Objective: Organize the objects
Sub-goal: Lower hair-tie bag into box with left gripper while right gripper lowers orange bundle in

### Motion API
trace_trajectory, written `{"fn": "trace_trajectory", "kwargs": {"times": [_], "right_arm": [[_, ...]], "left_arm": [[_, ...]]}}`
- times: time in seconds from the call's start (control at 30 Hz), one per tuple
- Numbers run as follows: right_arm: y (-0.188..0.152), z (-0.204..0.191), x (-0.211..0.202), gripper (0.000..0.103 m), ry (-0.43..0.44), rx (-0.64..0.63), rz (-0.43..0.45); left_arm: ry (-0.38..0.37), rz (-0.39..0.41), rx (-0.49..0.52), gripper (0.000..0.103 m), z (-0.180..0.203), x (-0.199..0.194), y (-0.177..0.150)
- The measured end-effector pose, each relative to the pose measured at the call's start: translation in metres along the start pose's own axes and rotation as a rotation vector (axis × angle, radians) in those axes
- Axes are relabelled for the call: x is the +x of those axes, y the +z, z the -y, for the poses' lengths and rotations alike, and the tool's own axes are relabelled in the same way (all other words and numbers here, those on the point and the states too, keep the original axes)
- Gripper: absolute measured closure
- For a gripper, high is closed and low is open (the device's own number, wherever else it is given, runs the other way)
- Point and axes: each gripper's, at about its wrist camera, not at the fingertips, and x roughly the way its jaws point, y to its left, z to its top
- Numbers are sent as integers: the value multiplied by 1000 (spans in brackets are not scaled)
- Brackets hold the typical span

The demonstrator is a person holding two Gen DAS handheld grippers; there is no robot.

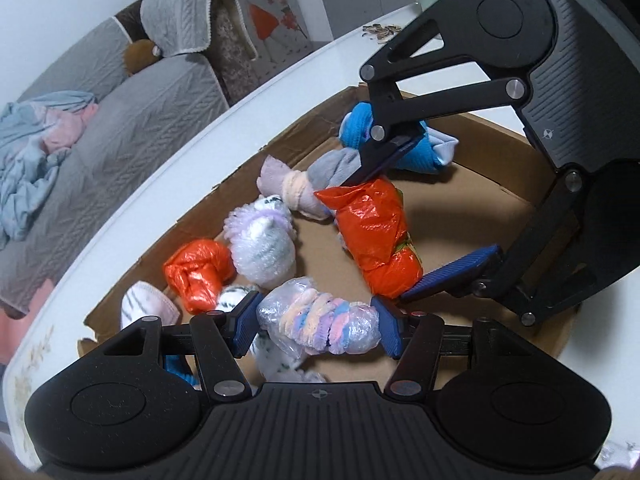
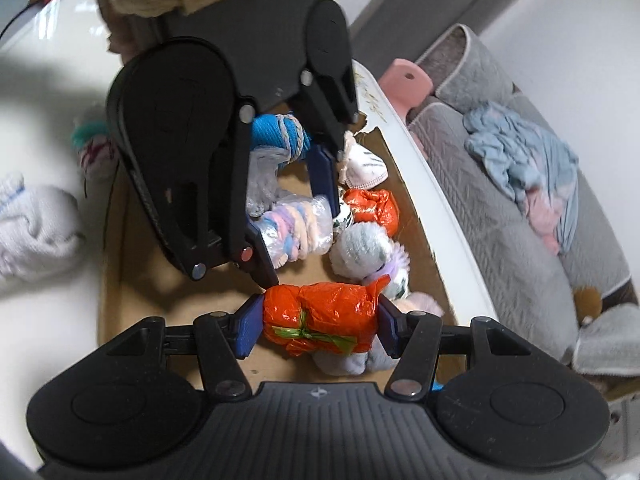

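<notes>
On the left we have our left gripper (image 1: 318, 330), its blue pads pressed against both ends of a clear-wrapped pastel bundle (image 1: 318, 326), so it is clamped on that. The bundle sits low in the cardboard tray (image 1: 472, 184), at its near side. To its left lie a small orange bundle (image 1: 198, 274), a white striped sock (image 1: 146, 306) and a fluffy lilac bundle (image 1: 264, 240); this view alone shows the pink and grey tied roll (image 1: 298, 186) and a blue roll (image 1: 404, 152) at the far end.

Moving right, our right gripper (image 2: 320, 330) squeezes the long orange bundle (image 2: 320, 318) end to end between its pads, near the tray's middle. Only the right wrist view shows the green tie on it, plus white socks (image 2: 34, 232) lying outside the tray on the white table (image 2: 48, 308).

The tray's bare floor opens on the side away from the sofa (image 1: 132, 120); the bundles crowd along the torn wall nearest the table's curved edge. The two grippers sit close, nearly touching.
</notes>
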Motion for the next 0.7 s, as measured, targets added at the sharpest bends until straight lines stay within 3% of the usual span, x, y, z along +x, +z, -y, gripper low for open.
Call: {"fn": "trace_trajectory", "kwargs": {"times": [0.27,0.53,0.7], "right_arm": [[-6,16,0,47,29,112,7],[-8,20,-1,42,16,113,5],[-9,27,-2,39,18,140,10]], "left_arm": [[-5,1,-66,37,-6,6,5],[13,13,-68,35,-6,-1,6],[16,22,-76,27,-7,-7,8]]}}
